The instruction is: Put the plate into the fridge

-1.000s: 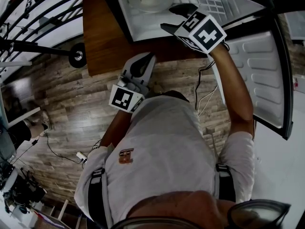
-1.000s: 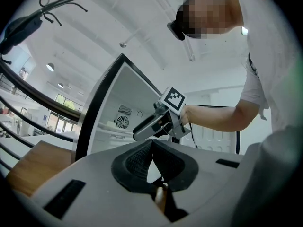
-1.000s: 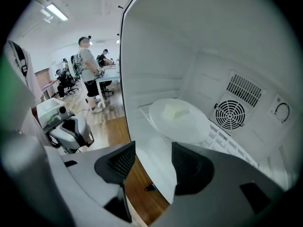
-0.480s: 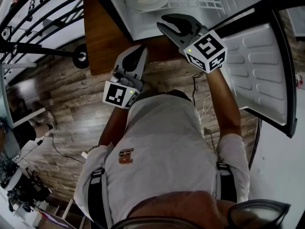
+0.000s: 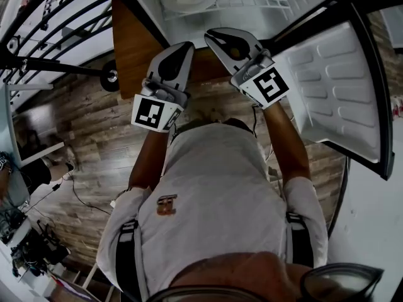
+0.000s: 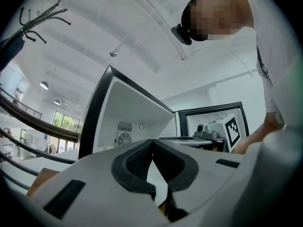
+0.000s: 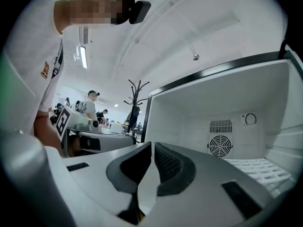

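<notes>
Dim and underexposed from the head view, with the fridge interior (image 5: 182, 27) glaring white. Bright and even in both gripper views, lit by ceiling tubes (image 7: 83, 56) and far windows (image 6: 64, 122). Heavy fisheye bending at every edge, black corners, soft blur up close.

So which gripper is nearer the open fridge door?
The right gripper, jaws closing on nothing, beside the fridge door; the left gripper sits farther left.

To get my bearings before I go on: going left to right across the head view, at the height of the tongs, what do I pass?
Black wheel → left tongs, shut and empty → right tongs, closing with nothing between them → open fridge door.
</notes>
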